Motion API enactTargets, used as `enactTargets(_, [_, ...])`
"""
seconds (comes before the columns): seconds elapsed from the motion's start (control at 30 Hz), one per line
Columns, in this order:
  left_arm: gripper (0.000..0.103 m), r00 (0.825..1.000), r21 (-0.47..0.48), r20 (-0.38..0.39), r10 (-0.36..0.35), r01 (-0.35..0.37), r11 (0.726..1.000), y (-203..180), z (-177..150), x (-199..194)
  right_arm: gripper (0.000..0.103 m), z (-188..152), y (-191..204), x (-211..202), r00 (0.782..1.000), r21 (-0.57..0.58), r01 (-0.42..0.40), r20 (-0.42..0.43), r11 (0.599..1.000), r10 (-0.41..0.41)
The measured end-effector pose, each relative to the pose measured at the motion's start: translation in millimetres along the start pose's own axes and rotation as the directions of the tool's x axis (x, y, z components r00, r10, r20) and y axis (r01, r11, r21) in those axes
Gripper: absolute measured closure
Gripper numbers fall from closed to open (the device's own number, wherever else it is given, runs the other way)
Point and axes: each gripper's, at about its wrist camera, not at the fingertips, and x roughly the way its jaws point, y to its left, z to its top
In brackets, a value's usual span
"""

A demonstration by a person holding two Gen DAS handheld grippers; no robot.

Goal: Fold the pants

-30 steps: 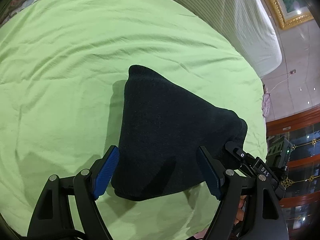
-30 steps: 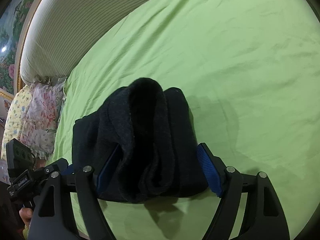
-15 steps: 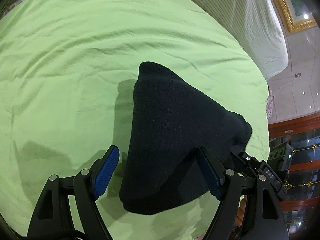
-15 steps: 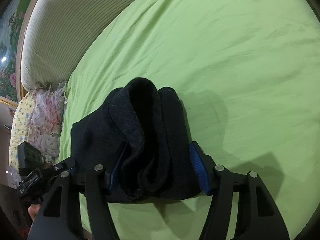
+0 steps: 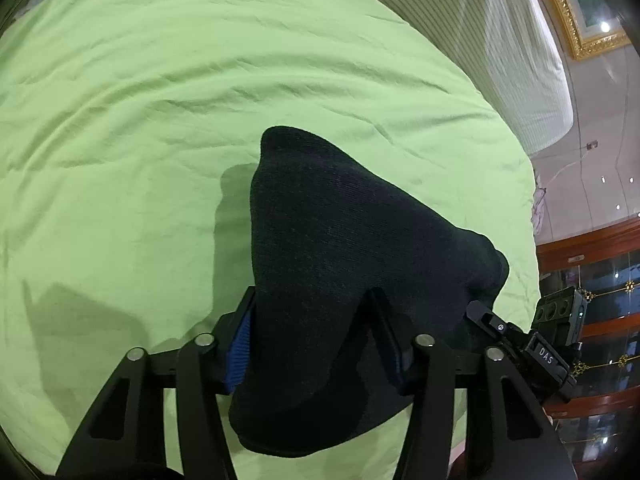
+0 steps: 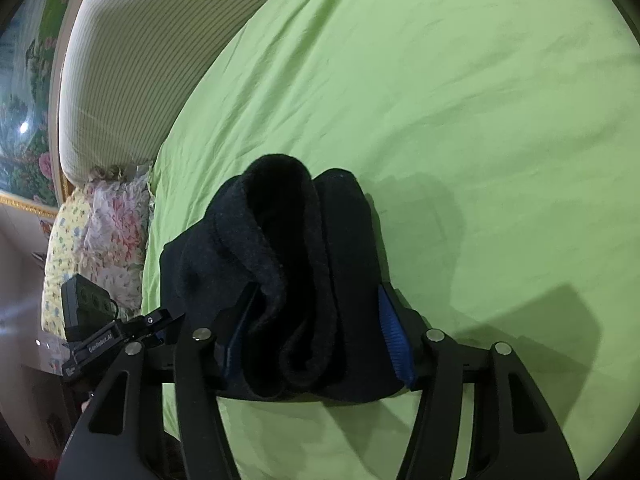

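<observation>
The black pants lie folded into a thick bundle on the green bed sheet. My left gripper straddles the near end of the bundle. Its jaws are closing, and both blue pads press into the cloth. In the right wrist view the pants show their rolled layers end on. My right gripper is closing on that end, with its blue pads against both sides. Each gripper's body shows at the edge of the other's view: the right one and the left one.
The green sheet stretches wide beyond the bundle. A striped padded headboard runs along the far side, with floral pillows by it. A wooden cabinet and a gold-framed picture stand past the bed's edge.
Both grippers' jaws have narrowed from wide apart until the pads press on the pants bundle. The left gripper sank a little closer to the cloth.
</observation>
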Motion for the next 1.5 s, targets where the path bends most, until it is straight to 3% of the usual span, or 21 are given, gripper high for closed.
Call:
enactTargets(0.2, [0.071, 0.999, 0.023, 0.030, -0.033, 0.032, 0.999, -6.8, -1.1, -13.2, 0.061, -5.5, 16.9, -9.0, 0.999, -0.046, -0.013, 0.031, 0.999, 0.015])
enactTargets(0.53, [0.075, 0.988, 0.034, 0.141, -0.056, 0.052, 0.998, -8.8, 1.3, -71.5, 0.064, 4.0, 65.3, -15.4, 0.995, -0.137, -0.077, 0.053, 0.988, 0.085])
enactTargets(0.83, [0.074, 0.975, -0.032, 0.221, -0.023, 0.031, 0.999, 21.7, 26.4, -113.2, 0.064, 33.3, 117.5, 16.2, 0.993, -0.251, -0.107, 0.019, 0.962, 0.116])
enactTargets(1.5, [0.074, 0.973, -0.075, 0.222, 0.063, -0.047, 0.996, 56.5, 67.5, -97.4, 0.064, 64.7, 136.9, 77.3, 0.995, -0.291, -0.097, -0.057, 0.952, 0.084])
